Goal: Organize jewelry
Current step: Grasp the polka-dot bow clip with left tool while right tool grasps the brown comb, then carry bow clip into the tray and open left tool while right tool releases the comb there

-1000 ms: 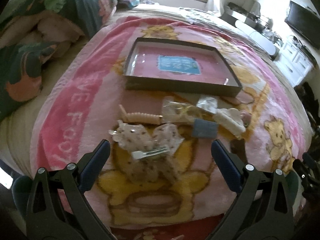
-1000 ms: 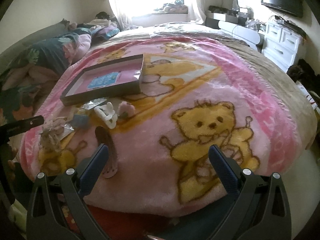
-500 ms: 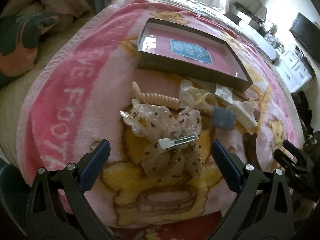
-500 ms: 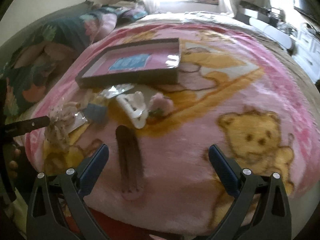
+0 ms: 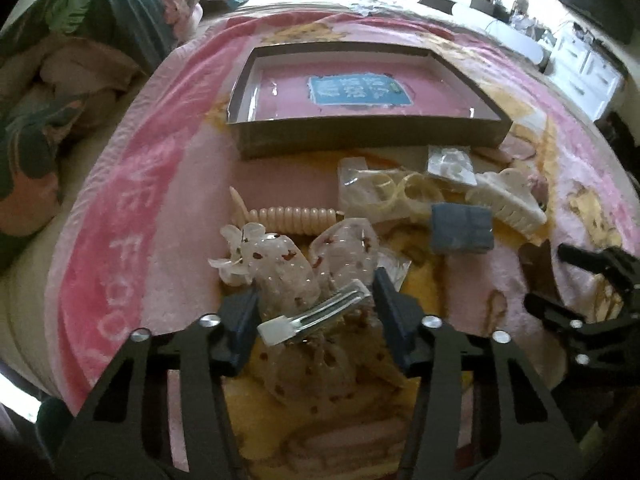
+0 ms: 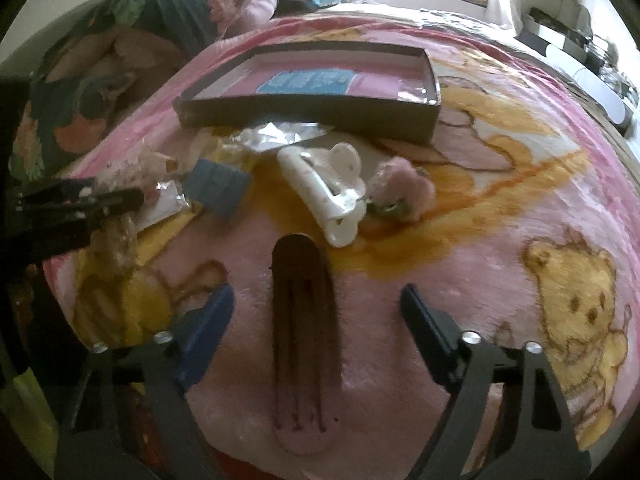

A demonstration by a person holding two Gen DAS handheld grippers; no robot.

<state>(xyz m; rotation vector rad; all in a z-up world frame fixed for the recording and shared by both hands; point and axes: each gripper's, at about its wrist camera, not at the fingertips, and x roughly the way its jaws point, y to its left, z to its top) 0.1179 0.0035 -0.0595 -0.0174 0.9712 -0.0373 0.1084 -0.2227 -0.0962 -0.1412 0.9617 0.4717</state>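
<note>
— What step is under way on the bed?

— A pickup from the pile. The left gripper (image 5: pixel 316 320) is closing around a sheer spotted hair bow (image 5: pixel 296 268) with a silver clip (image 5: pixel 316 314); the bow sits between the jaws, which do not yet appear to pinch it. The right gripper (image 6: pixel 316 328) is closing too, straddling a long brown barrette (image 6: pixel 304 328) without touching it.

— And next?

— Each likely needs a firm bite, then a lift toward the shallow open box (image 5: pixel 360 136) just beyond the pile — empty so far.

— The setting?

— A plush pink teddy-bear blanket (image 6: pixel 520 200), a white claw clip (image 6: pixel 328 196) nearby, a bright window behind and white drawers (image 5: pixel 588 76) at the right.
</note>
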